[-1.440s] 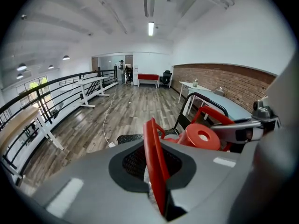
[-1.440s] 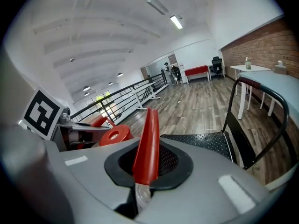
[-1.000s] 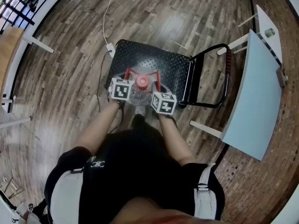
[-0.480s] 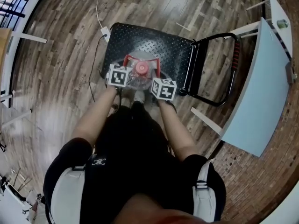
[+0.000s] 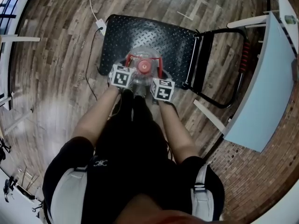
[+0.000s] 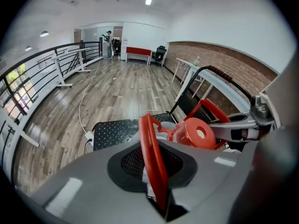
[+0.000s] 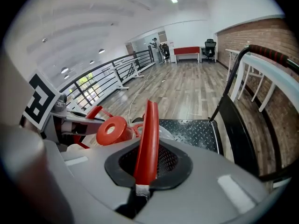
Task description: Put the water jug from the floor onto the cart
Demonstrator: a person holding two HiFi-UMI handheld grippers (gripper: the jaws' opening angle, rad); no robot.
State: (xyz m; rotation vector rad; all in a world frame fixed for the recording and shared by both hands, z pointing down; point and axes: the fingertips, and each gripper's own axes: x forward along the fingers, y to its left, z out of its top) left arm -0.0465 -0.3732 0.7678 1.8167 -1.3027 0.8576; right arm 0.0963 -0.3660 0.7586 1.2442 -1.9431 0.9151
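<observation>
The clear water jug point(image 5: 139, 81) with a red cap point(image 5: 144, 66) stands over the near edge of the black cart deck point(image 5: 154, 34). It has a red carrying frame with a loop handle on each side. My left gripper point(image 5: 125, 73) grips the left red handle point(image 6: 150, 157); its jaws are opening with the handle still between them. My right gripper point(image 5: 156, 80) is shut on the right red handle point(image 7: 147, 143), and its jaws are closing tighter. The jug's base is hidden, so I cannot tell whether it rests on the deck.
The cart's folded black push handle point(image 5: 219, 64) with a red grip lies to the right. A light blue table point(image 5: 261, 92) on white legs stands close at the right. A white cable and plug point(image 5: 99, 24) lie by the cart's far left corner. Railings run along the left.
Both grippers and the jug have sunk lower toward the cart deck. The person has bent further forward over the cart.
</observation>
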